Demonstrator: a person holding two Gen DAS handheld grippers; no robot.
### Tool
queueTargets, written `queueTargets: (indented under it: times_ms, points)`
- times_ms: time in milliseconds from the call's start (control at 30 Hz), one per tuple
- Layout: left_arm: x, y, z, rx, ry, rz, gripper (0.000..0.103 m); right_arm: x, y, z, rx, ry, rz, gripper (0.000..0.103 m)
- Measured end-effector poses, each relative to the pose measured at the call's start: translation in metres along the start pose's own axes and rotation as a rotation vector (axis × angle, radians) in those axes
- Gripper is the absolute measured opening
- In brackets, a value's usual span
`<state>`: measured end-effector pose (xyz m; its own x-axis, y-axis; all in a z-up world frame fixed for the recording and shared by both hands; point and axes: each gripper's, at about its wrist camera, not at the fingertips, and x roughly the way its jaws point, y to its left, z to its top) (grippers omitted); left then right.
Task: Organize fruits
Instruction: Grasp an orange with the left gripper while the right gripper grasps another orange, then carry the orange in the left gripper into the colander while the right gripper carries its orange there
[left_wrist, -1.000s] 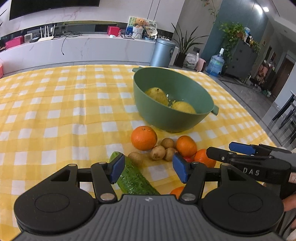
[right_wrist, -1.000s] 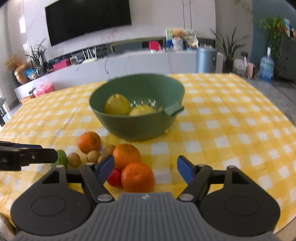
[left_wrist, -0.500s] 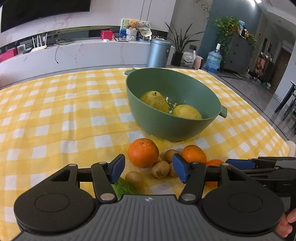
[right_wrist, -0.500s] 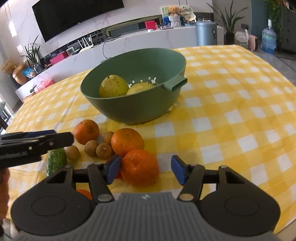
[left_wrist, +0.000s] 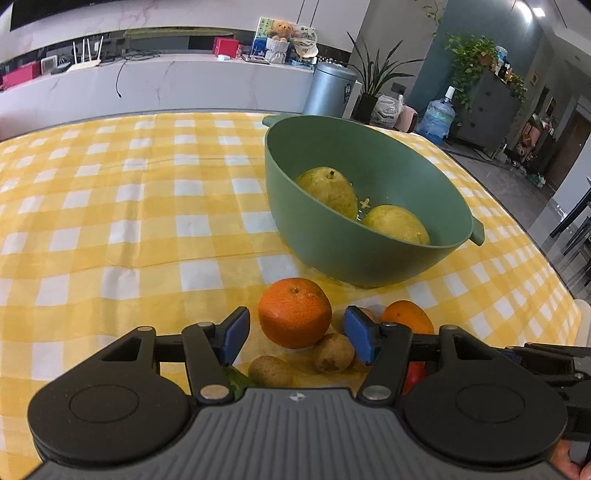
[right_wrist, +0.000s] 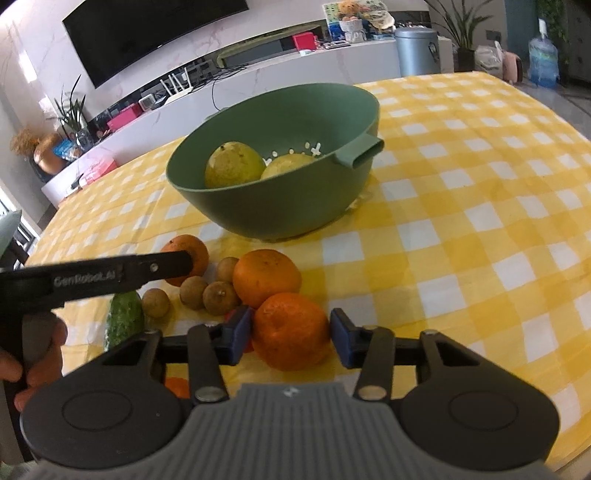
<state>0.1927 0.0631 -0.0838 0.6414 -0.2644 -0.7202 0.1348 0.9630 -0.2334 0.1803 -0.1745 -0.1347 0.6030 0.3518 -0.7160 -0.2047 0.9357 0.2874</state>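
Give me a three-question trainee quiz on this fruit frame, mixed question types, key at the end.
1. True or false: the green bowl holds two yellow-green fruits.
2. Which fruit sits between the right gripper pads?
A. an orange
B. the cucumber
C. a small brown fruit
3. Fill in: the left gripper pads stand on either side of an orange, and its jaws are ____.

Key
1. True: two pears lie in the bowl.
2. A: the nearest orange; the jaws are closing on it, with the pads at its sides.
3. open, with gaps on both sides of the orange.
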Motion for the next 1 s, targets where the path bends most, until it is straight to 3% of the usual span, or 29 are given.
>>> queueTargets:
  times_ms: [200,633,1000]
  points:
    - [0.003,-0.001,0.000,0.014,0.005,0.001,0.050,0.001,-0.001,0.000,0.000,-0.002,0.002,0.043]
    - [-0.011,-0.004,0.004,0.028,-0.045,0.020,0.047,-0.007,-0.003,0.000,0.006,-0.037,-0.005,0.041]
    - [-0.049,-0.015,0.023,0.019,-0.160,-0.024,0.047,-0.038,0.006,0.002,-0.050,-0.197,0.002,0.041]
